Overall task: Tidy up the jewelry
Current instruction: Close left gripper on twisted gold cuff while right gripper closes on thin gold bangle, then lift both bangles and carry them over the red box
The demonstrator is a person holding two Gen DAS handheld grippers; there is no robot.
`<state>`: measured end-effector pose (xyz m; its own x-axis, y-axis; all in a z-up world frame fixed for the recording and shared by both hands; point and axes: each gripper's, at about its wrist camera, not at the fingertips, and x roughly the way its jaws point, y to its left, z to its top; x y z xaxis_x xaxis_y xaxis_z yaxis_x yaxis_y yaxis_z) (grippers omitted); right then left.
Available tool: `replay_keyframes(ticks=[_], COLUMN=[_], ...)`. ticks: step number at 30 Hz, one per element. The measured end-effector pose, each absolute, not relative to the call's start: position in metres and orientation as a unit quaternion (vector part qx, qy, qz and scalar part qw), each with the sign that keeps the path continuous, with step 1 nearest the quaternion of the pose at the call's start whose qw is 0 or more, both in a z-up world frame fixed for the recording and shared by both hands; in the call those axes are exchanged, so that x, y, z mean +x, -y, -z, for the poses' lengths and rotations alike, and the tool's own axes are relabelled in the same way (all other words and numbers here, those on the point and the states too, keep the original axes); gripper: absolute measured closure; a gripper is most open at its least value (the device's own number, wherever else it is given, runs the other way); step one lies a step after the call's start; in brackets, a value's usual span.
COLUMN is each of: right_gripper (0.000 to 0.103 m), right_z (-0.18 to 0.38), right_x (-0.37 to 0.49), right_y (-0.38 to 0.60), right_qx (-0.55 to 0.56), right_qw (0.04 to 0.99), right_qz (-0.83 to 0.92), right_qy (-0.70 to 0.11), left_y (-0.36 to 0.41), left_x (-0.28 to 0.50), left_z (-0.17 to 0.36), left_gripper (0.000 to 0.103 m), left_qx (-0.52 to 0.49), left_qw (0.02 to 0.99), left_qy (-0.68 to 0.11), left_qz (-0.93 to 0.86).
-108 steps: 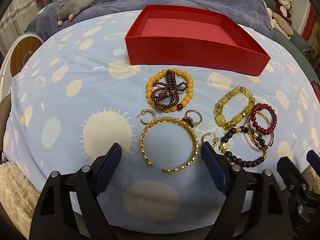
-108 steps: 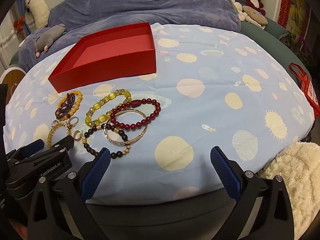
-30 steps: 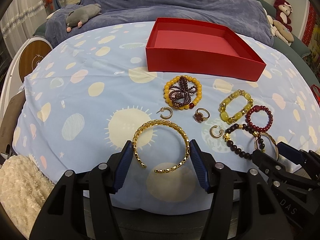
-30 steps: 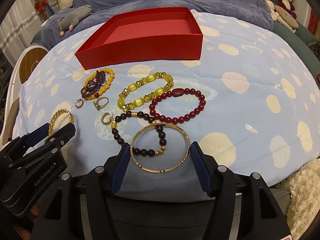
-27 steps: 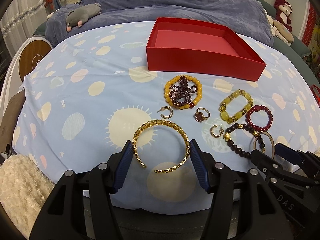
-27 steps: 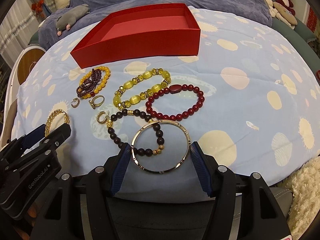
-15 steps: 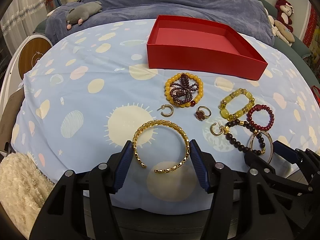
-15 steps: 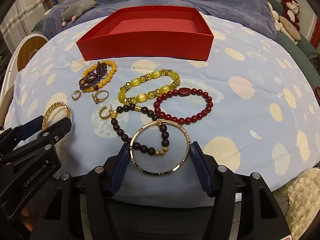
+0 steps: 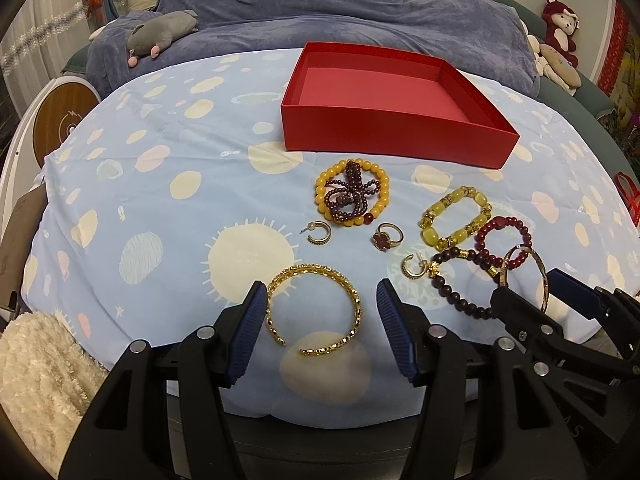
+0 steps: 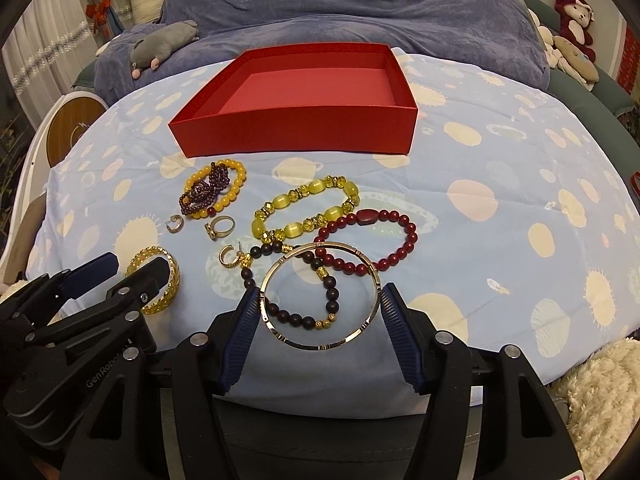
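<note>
My left gripper (image 9: 320,304) is shut on an open gold chain bangle (image 9: 355,310), lifted above the cloth. My right gripper (image 10: 319,302) is shut on a thin gold round bangle (image 10: 362,328), also raised. An empty red box (image 9: 394,122) stands at the back; it also shows in the right wrist view (image 10: 296,130). On the cloth lie an amber and garnet bead bundle (image 9: 352,198), a yellow bead bracelet (image 10: 306,212), a red bead bracelet (image 10: 368,242), a dark bead bracelet (image 10: 304,318), a ring (image 9: 386,237) and two hoop earrings (image 9: 318,233) (image 9: 412,267).
The jewelry lies on a round table with a light blue spotted cloth (image 9: 160,200). A blue blanket (image 9: 320,4) and a grey plush toy (image 9: 160,36) lie behind it. White fluffy fabric (image 9: 36,364) sits low at the left and, in the right wrist view (image 10: 600,396), low at the right.
Both grippers went from wide open to shut on their bangles, then rose and drew back slightly with them. The right gripper's view swung left toward the box.
</note>
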<state>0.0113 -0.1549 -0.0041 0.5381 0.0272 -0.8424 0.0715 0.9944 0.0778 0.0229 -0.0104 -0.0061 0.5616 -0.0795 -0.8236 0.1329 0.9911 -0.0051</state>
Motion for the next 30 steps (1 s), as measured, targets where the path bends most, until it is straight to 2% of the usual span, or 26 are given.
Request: replay_keyframes(ticks=[6, 9, 16, 18, 22, 30], right_gripper=[0.044, 0.044, 0.044, 0.044, 0.044, 0.044], right_z=[0.003, 0.003, 0.004, 0.005, 0.006, 0.008], right_x=[0.01, 0.01, 0.009, 0.009, 0.009, 0.01], right_y=[0.157, 0.158, 0.161, 0.161, 0.162, 0.163], right_qx=[0.053, 0.056, 0.061, 0.063, 0.065, 0.068], right_qw=[0.876, 0.876, 0.874, 0.873, 0.872, 0.871], right_qz=[0.012, 0.014, 0.015, 0.014, 0.013, 0.013], right_qy=[-0.48, -0.48, -0.482, -0.483, -0.484, -0.486], left_y=[0.006, 0.001, -0.01, -0.01, -0.007, 0.0], left_x=[0.025, 0.027, 0.028, 0.028, 0.03, 0.036], left_z=[0.009, 0.011, 0.012, 0.013, 0.018, 0.03], left_gripper=[0.049, 0.058, 0.058, 0.057, 0.042, 0.042], left_qx=[0.025, 0.01, -0.007, -0.012, -0.013, 0.015], left_qw=[0.879, 0.876, 0.873, 0.871, 0.866, 0.863], left_qy=[-0.473, -0.479, -0.485, -0.488, -0.497, -0.503], left_qz=[0.054, 0.054, 0.049, 0.051, 0.053, 0.042])
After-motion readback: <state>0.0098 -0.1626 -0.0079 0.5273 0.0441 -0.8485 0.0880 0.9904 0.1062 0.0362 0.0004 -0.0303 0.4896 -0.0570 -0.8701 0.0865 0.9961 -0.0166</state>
